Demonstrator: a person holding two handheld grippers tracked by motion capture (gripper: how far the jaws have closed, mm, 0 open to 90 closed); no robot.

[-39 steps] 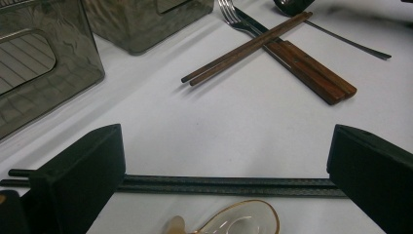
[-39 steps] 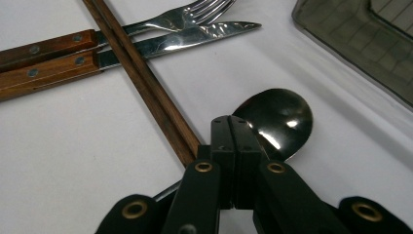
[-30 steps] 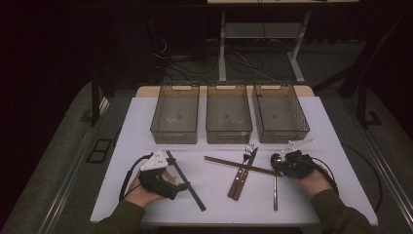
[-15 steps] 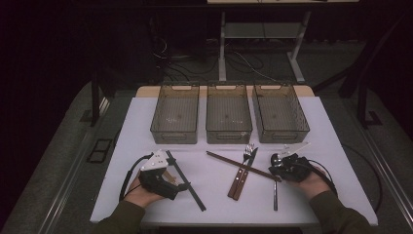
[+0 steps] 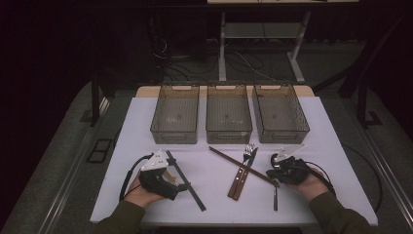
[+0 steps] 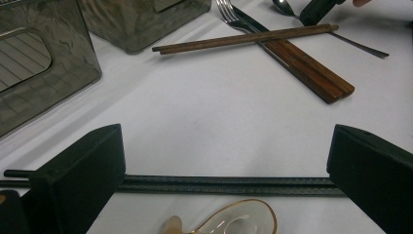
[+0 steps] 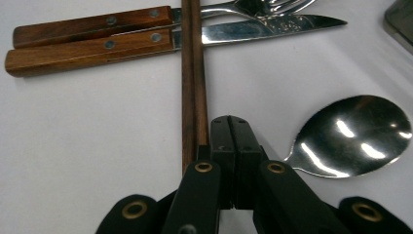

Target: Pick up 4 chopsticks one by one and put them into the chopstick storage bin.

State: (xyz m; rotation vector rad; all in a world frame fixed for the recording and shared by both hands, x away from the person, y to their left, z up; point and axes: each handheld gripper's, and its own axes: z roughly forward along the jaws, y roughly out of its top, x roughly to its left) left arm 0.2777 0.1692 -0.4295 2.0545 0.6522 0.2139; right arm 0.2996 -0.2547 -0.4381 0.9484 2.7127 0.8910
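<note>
Resting: both grippers sit low near the front edge of the tabletop (image 5: 214,195), each in a hand.
Left gripper (image 5: 168,181): front-left part of the tabletop, jaws spread wide with nothing between them. In the left gripper view the two jaws stand on either side of bare table.
Black chopsticks (image 6: 229,185): lying across just in front of the left jaws, running from the left gripper toward the front edge in the high view.
Glass spoon (image 6: 234,225): small clear one with a gold rim, right under the left gripper, only partly visible.
Right gripper (image 7: 231,134): front-right part of the tabletop, jaws pressed together with nothing pinched. The tip sits just beside the near end of the brown chopsticks, touching or almost, can't tell.
Brown chopsticks (image 7: 193,73): a pair side by side, lying on top of the fork and knife and crossing them.
Fork (image 7: 92,22) and knife (image 7: 263,29): wooden handles, side by side, middle of the tabletop toward the front.
Metal spoon (image 7: 358,134): bowl just beside the right jaws, on the other side from the brown chopsticks.
Bins (image 5: 229,113): three smoky see-through ones in a row along the back edge, look empty.
</note>
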